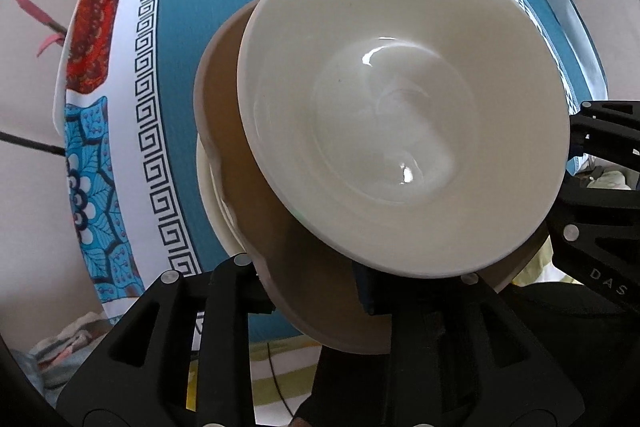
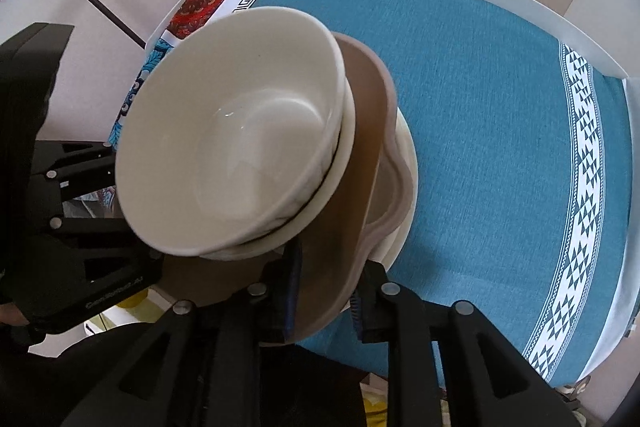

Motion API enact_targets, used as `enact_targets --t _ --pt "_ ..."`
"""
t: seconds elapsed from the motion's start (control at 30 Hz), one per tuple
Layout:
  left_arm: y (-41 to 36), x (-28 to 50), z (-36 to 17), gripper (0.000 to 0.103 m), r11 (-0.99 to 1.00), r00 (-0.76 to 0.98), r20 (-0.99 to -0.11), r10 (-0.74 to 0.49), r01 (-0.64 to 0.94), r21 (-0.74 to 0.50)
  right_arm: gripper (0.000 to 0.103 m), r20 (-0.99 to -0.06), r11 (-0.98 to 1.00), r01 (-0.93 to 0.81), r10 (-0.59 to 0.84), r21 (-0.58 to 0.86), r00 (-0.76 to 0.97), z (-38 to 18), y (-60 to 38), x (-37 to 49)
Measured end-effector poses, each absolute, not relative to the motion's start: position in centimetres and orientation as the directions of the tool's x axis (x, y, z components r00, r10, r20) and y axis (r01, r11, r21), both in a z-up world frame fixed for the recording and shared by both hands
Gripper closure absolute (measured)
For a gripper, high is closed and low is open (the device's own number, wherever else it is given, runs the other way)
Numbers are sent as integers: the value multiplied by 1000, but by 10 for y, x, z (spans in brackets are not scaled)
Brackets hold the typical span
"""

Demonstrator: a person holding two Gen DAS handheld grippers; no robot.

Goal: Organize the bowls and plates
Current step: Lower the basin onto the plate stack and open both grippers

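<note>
A stack of dishes fills both views: a white bowl (image 1: 400, 123) on top, a tan plate (image 1: 240, 147) under it and a white plate (image 1: 212, 195) at the bottom. My left gripper (image 1: 316, 295) is shut on the near rim of the tan plate. My right gripper (image 2: 324, 299) is shut on the opposite rim of the tan plate (image 2: 360, 155). In the right wrist view two nested white bowls (image 2: 240, 131) sit on top, above the white plate (image 2: 406, 163). The stack looks held a little above the blue tablecloth (image 2: 480, 107).
The table carries a blue cloth with a white patterned border (image 1: 152, 131) and a red patch (image 1: 90, 39). White chair backs (image 2: 552, 27) stand at the far table edge. The right gripper's black body (image 1: 600, 207) shows at the right of the left wrist view.
</note>
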State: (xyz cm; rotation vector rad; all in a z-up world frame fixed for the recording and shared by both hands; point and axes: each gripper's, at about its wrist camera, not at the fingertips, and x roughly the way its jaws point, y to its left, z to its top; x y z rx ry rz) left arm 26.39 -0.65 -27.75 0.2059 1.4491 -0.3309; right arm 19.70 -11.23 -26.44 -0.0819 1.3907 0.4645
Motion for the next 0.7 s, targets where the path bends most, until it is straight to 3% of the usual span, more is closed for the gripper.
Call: enact_targets --t 0.17,0.3,0.5,0.57,0.7 --pt "-7 269 -277 72 939 52 -993 -104 335 -81 82 -959 902 -373 269 218 92 -262 -115 197" --pt "-12 266 -274 47 929 33 -988 -148 347 -128 81 -956 900 -369 280 232 82 -262 -117 197" --pt "-18 261 -274 45 931 26 -988 -151 340 -133 80 -954 898 -366 290 246 70 -259 -121 195" --pt "-20 259 -273 41 928 20 -987 -158 346 -141 76 -954 896 -368 291 248 65 -256 -122 195" --pt "-22 259 -266 38 928 29 -989 -147 350 -128 51 -959 902 -365 273 229 73 -249 -125 193"
